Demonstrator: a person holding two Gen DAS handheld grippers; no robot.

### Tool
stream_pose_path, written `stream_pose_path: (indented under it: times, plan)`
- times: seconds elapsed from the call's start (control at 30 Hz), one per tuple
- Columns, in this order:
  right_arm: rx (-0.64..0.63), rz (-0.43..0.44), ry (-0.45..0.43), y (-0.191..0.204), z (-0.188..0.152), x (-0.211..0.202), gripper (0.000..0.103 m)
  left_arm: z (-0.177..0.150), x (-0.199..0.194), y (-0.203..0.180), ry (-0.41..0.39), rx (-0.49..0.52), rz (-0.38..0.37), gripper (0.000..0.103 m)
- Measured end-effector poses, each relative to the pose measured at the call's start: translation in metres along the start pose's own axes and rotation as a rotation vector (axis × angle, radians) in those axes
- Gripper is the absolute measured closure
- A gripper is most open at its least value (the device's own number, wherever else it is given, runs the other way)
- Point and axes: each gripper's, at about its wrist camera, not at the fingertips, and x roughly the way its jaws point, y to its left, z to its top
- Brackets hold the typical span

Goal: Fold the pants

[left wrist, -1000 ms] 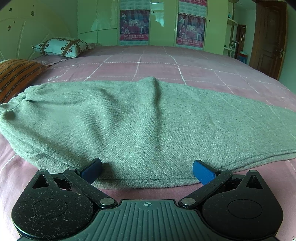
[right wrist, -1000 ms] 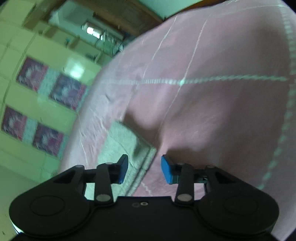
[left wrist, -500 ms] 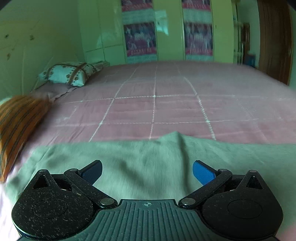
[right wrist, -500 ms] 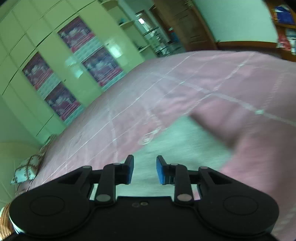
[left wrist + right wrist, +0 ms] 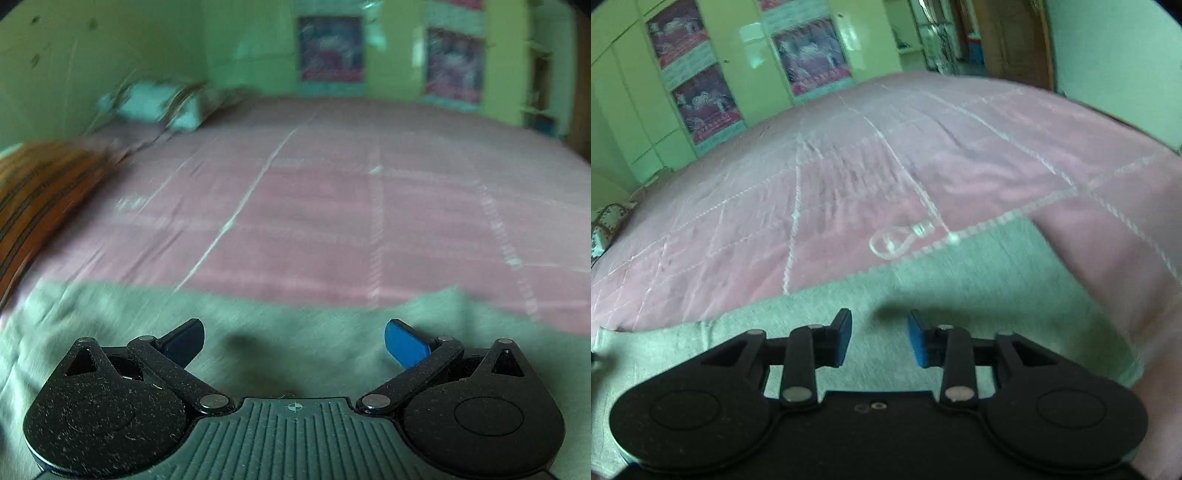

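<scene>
Both claws hang over the near edge of the bed, tilted downward and looking across it to the far wall. On the left claw [image 5: 293, 338] the two blue fingers [image 5: 404, 341] stand wide apart, fully released, with nothing between them; only the grey-green pants [image 5: 147, 325] lie below them. The picture from this claw is blurred, so fine detail of the cloth I cannot tell.

On the right claw [image 5: 879, 338] the blue fingers [image 5: 918, 341] are closer to each other, and its jaws are opening at this moment. No cloth is pinched between them; the pants [image 5: 960, 288] are seen through the gap, lying flat under it. This claw sits almost level from side to side, with the bed sloping a little in its view.

As for the pants, they are spread along the near side of the pink bedspread [image 5: 332, 221], from left to right, as a long flat band. At the right end, a fold of the pink bedspread [image 5: 1108, 258] lies over part of the pants. In the left claw's view a small ridge of the cloth rises at the far edge.

Far to the left an orange striped pillow [image 5: 40, 192] and a pale patterned pillow [image 5: 155, 103] rest at the head of the bed. Green wardrobe doors with posters [image 5: 698, 92] stand behind the bed.
</scene>
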Motion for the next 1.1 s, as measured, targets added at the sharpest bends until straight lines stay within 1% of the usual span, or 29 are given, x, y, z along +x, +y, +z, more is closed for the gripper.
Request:
stream_pose_path:
  times: [0.07,0.1,0.13,0.17,0.2,0.23,0.3,0.33,0.37,0.4,0.47,0.5,0.53,0.57,0.6,0.63,0.67,0.7,0.73,0.77,0.83,0.9,0.93,0.97,1.0,1.03,1.1]
  plan:
    - [-0.057,0.028,-0.013,0.016,0.000,0.003,0.074,0.007,0.004,-0.026,-0.019,0.110,-0.021,0.000]
    - [-0.102,0.035,-0.014,0.026,-0.001,0.007,0.074,0.010,0.011,-0.039,-0.014,0.158,-0.021,0.000]
    - [-0.151,0.024,-0.007,0.035,-0.001,0.012,0.074,0.012,0.020,-0.049,0.004,0.190,-0.013,0.000]
    - [-0.191,-0.009,0.010,0.040,-0.001,0.019,0.073,0.013,0.030,-0.052,0.027,0.200,-0.017,0.000]
    - [-0.230,-0.088,0.044,0.043,0.000,0.029,0.073,0.012,0.041,-0.053,0.053,0.192,-0.024,0.000]
    - [-0.237,-0.140,0.061,0.038,0.000,0.037,0.073,0.010,0.044,-0.050,0.055,0.161,-0.042,0.000]
    - [-0.204,-0.142,0.058,0.019,0.005,0.041,0.074,0.014,0.045,-0.034,0.088,0.051,-0.086,0.000]
    - [-0.195,-0.147,0.061,0.013,0.010,0.037,0.077,0.015,0.035,-0.025,0.066,0.007,-0.098,0.000]
    - [-0.169,-0.155,0.045,0.006,0.016,0.027,0.073,0.014,0.022,-0.015,0.007,-0.007,-0.083,0.000]
    - [-0.149,-0.146,0.013,0.000,0.018,0.017,0.070,0.013,0.009,-0.004,-0.032,-0.001,-0.059,0.000]
    - [-0.126,-0.112,-0.039,-0.017,0.019,-0.002,0.065,0.009,-0.011,0.022,-0.069,0.031,-0.025,0.000]
    - [-0.124,-0.109,-0.050,-0.022,0.016,-0.008,0.063,0.005,-0.015,0.034,-0.074,0.053,0.002,0.000]
    - [-0.120,-0.109,-0.054,-0.027,0.014,-0.013,0.061,0.000,-0.015,0.050,-0.059,0.076,0.052,0.000]
    - [-0.097,-0.105,-0.052,-0.033,0.010,-0.018,0.061,-0.004,-0.008,0.065,-0.024,0.081,0.130,0.000]
    - [-0.071,-0.098,-0.047,-0.036,0.007,-0.019,0.060,-0.013,0.008,0.087,0.046,0.064,0.233,0.000]
    - [-0.043,-0.095,-0.035,-0.041,0.003,-0.020,0.060,-0.023,0.018,0.115,0.087,-0.006,0.258,0.000]
    - [-0.028,-0.103,-0.026,-0.042,0.000,-0.020,0.060,-0.029,0.015,0.145,0.076,-0.140,0.216,0.000]
    - [-0.006,-0.109,-0.021,-0.044,-0.002,-0.022,0.060,-0.030,0.012,0.168,0.076,-0.260,0.195,0.000]
    - [0.022,-0.100,-0.018,-0.047,-0.005,-0.026,0.060,-0.031,0.003,0.185,0.061,-0.356,0.169,0.000]
    - [0.045,-0.089,-0.024,-0.050,-0.006,-0.030,0.060,-0.031,-0.009,0.193,0.029,-0.394,0.165,0.000]
    - [0.054,-0.090,-0.054,-0.053,-0.009,-0.039,0.060,-0.035,-0.037,0.194,-0.035,-0.352,0.186,0.000]
    - [0.085,-0.099,-0.084,-0.063,-0.014,-0.046,0.057,-0.041,-0.061,0.190,-0.080,-0.284,0.167,0.000]
    - [0.125,-0.098,-0.096,-0.071,-0.014,-0.048,0.057,-0.046,-0.074,0.187,-0.089,-0.270,0.178,0.000]
    - [0.178,-0.092,-0.102,-0.079,-0.016,-0.053,0.057,-0.052,-0.086,0.182,-0.100,-0.257,0.160,0.000]
    - [0.224,-0.088,-0.105,-0.087,-0.018,-0.056,0.057,-0.055,-0.094,0.179,-0.104,-0.235,0.125,0.000]
    - [0.266,-0.088,-0.117,-0.095,-0.021,-0.062,0.057,-0.057,-0.098,0.175,-0.108,-0.214,0.113,0.000]
    - [0.348,-0.075,-0.144,-0.110,-0.028,-0.072,0.057,-0.073,-0.113,0.164,-0.111,-0.161,0.093,0.000]
